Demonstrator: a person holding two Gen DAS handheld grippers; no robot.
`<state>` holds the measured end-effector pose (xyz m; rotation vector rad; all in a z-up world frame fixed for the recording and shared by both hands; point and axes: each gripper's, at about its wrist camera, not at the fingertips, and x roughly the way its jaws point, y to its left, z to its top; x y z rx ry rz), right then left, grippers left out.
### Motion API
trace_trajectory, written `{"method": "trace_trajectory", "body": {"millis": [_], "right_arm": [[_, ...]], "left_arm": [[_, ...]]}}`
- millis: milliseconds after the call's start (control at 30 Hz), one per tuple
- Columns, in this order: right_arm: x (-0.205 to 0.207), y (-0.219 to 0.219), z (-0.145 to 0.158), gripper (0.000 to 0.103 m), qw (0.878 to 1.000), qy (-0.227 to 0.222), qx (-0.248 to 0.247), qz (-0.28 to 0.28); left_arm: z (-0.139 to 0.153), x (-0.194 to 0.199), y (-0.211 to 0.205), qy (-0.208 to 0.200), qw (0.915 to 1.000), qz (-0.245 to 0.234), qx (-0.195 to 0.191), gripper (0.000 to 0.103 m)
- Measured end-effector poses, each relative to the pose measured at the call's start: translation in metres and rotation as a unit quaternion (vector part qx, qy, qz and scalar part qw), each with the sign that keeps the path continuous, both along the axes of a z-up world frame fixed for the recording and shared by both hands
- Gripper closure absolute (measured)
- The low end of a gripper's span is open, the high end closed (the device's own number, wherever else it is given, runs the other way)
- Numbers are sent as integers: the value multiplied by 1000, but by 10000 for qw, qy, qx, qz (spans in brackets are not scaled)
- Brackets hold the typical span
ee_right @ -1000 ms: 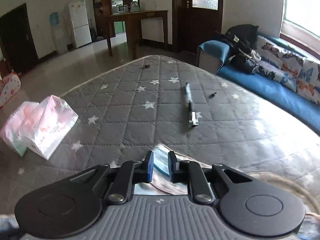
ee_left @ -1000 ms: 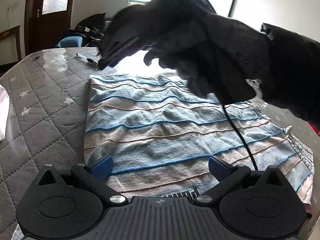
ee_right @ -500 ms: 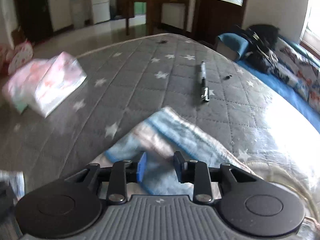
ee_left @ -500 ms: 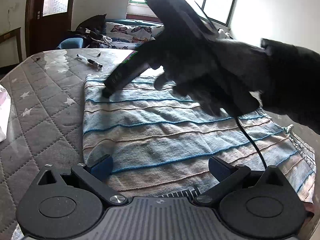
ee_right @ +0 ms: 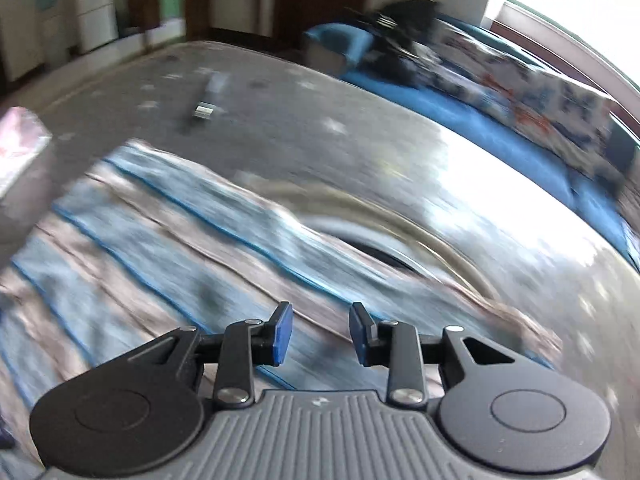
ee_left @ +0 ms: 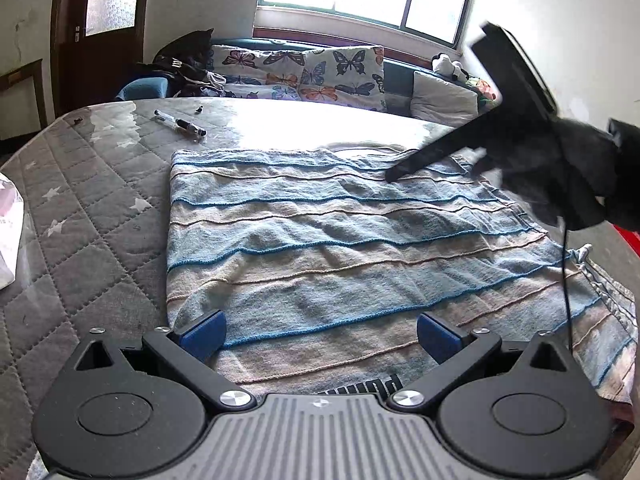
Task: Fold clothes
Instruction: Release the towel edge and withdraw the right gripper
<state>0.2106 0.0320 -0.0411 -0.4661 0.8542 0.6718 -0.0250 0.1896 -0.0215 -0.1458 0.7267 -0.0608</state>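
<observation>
On the grey quilted, star-printed mattress (ee_left: 84,216) lies one blue-and-beige striped knitted garment (ee_left: 328,240), spread flat, its left edge straight. One black-and-clear pen (ee_left: 180,123) lies well beyond its far corner, with bare mattress between. Left claw (ee_left: 320,332) stands wide open over the near hem, empty. Right claw (ee_right: 320,334), its jaws having just opened, is parted and empty above the cloth's far right area.

Garment (ee_left: 340,248) on mattress (ee_left: 92,216), pen (ee_left: 180,123) behind
</observation>
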Motion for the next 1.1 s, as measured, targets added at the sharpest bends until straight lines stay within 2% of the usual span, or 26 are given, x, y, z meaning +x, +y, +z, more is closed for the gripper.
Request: {"method": "trace_trajectory", "body": {"millis": [200,267,433,500,567,700,867,1000,1100], "right_arm": [[14,-43,-5,70,9990,-73,43,-442],[18,-54,-7,66,9984,-56,121,-551],[27,-88,-5,66,9955,-49,225,-924],[24,-100,-4,66,9950,-91,106,-986],[17,-107,-1,66,9960,-113,57,-886],[-19,-113,14,66,9981,10,352,-509],[-66,-110,9,66,9993,191,325,-6],[-93,-132,7,66,9996,154,233,-35],[-108,-153,10,66,9999,-2,-14,-161]], "left_arm": [[0,1,-4,45,9998,60,162,0],[0,1,-6,66,9997,61,226,0],[0,4,-9,140,9992,98,348,0],[0,5,-9,180,9990,129,383,0],[1,7,-10,228,9987,182,419,0],[2,7,-13,304,9982,299,414,0],[3,1,-17,338,9976,350,492,0],[3,-10,-17,367,9971,380,550,0],[2,-19,-16,364,9968,371,606,0]]}}
